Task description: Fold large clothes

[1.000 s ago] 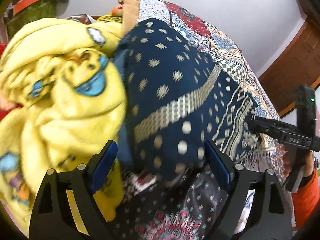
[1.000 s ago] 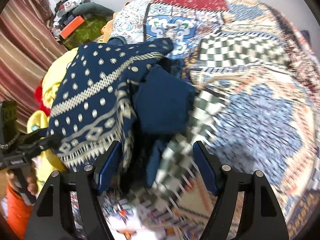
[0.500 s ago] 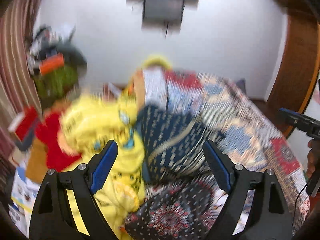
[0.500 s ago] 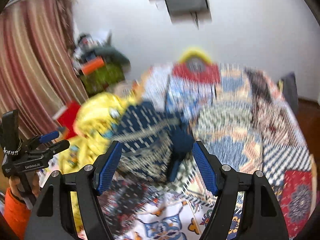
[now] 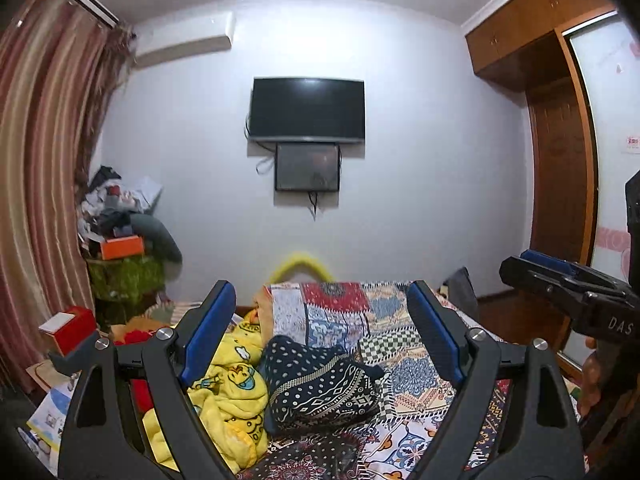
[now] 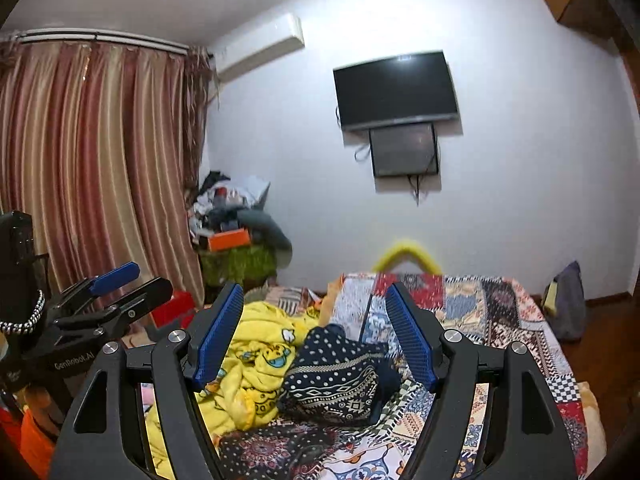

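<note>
I am holding the left gripper point(image 5: 320, 336) with its blue-padded fingers standing wide and gripping nothing, and the right gripper point(image 6: 316, 336) likewise spread and empty, both above the near end of the patchwork-quilted bed point(image 5: 420, 344). On that bed the crumpled navy dotted garment with white geometric borders point(image 5: 320, 384) is lying, touching the yellow cartoon-print fleece blanket point(image 5: 236, 384) on its left. Beyond the bed, a black wall-mounted television point(image 5: 307, 109) is hanging on the white wall.
</note>
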`<state>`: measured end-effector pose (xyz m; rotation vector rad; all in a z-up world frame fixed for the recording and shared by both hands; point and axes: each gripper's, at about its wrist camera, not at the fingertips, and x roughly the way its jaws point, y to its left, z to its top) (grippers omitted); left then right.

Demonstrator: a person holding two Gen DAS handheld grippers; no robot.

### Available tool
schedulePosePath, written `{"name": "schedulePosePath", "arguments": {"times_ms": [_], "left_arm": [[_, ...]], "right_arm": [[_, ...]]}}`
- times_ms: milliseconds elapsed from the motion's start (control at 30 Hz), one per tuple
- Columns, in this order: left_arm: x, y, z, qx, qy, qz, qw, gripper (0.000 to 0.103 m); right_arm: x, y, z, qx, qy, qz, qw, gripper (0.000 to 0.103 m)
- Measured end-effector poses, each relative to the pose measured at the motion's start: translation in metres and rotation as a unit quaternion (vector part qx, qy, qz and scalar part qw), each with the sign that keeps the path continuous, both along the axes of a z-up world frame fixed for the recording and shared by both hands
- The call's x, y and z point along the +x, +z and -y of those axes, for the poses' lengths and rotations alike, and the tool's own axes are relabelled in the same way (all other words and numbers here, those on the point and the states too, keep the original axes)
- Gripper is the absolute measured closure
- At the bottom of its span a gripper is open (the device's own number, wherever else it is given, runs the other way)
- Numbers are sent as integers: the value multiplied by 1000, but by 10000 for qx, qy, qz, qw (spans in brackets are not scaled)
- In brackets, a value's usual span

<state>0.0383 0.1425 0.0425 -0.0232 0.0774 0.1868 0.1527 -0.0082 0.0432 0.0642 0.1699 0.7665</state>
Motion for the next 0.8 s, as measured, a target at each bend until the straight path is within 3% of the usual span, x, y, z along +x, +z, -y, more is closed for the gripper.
{"name": "schedulePosePath", "arguments": {"times_ms": [67,167,267,400,800], "left_arm": [[-8,-3,4,13,28,67,10000,15],[-17,-7,10,88,165,68,9998,1],[-18,-11,13,95,188,20,9998,0],[-13,-15,12,54,193,-84,9998,0],[-12,-22,15,27,209,-130,9997,0]], "right_arm": [[-8,-2,1,-4,-49,48,10000,33],[-13,-7,-1,-98,-263,166,9995,20],[-15,-11,-1,-120,-386,182,9990,18],[-12,-13,0,-57,-569,93,9983,0],[-14,-21,2,-62,-688,10,9976,0]]}}
